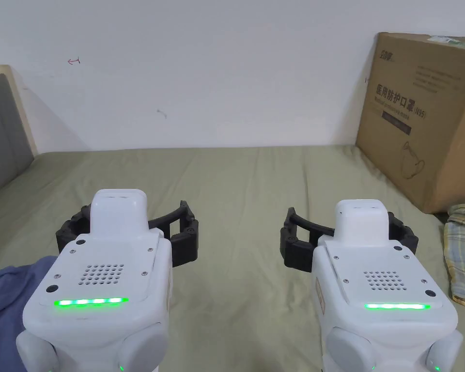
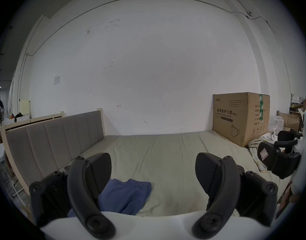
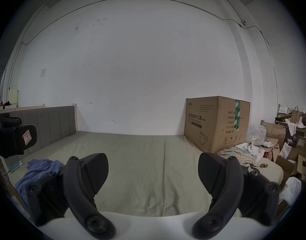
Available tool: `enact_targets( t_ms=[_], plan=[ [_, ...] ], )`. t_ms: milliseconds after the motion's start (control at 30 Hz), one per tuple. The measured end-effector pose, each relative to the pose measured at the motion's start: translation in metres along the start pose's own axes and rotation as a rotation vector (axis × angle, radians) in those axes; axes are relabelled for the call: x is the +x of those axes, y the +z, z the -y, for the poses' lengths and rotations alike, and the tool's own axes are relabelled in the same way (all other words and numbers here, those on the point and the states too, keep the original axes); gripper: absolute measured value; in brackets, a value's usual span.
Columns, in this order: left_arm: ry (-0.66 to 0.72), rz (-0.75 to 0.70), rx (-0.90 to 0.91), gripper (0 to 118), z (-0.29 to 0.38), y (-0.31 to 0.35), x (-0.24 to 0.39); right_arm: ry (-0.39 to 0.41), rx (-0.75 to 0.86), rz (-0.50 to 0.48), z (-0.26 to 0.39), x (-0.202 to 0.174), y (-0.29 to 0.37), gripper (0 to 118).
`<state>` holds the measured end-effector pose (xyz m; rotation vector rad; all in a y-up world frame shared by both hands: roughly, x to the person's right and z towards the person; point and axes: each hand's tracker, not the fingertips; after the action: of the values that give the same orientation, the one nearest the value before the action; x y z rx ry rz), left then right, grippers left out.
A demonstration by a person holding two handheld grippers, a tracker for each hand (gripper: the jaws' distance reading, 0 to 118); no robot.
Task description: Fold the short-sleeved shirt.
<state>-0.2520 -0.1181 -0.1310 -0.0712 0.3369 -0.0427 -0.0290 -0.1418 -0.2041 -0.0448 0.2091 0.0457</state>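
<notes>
Pretty much nothing done on the fold yet, as far as I can tell. Both grippers are held up over the olive-green bed sheet (image 1: 246, 193), side by side in the lower half of the head view, and neither one has any cloth in it. The left gripper (image 1: 127, 231) has its jaws spread wide with nothing between them, and in the left gripper view you can look straight through the gap to bare sheet. Same story for the right gripper (image 1: 348, 236): jaws wide apart, empty. There are two garments lying around. A blue shirt (image 1: 6, 305) sits crumpled at the lower left edge of the head view, just beside and partly under the left gripper; in the left gripper view it's bunched up right behind the left jaw (image 2: 126, 197). Then a plaid shirt (image 1: 464, 252) is heaped at the right edge of the frame, next to the big cardboard box (image 1: 420, 116). Can't honestly say which one is the short-sleeved shirt, since neither is spread out enough to see sleeves. My guess is it's the blue one, as it's closer. So still to do: grab it, drag it to the open middle of the bed, flatten it, then do all the folds.
</notes>
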Motion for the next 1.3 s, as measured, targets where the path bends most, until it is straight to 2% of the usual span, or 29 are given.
enact_targets(
  t_ms=[1300],
  plan=[
    [0.008,-0.007,0.005,103,-0.0003,0.0006,-0.0011,-0.003,-0.013,-0.011,0.0005,0.0006,-0.0010,108]
  ],
)
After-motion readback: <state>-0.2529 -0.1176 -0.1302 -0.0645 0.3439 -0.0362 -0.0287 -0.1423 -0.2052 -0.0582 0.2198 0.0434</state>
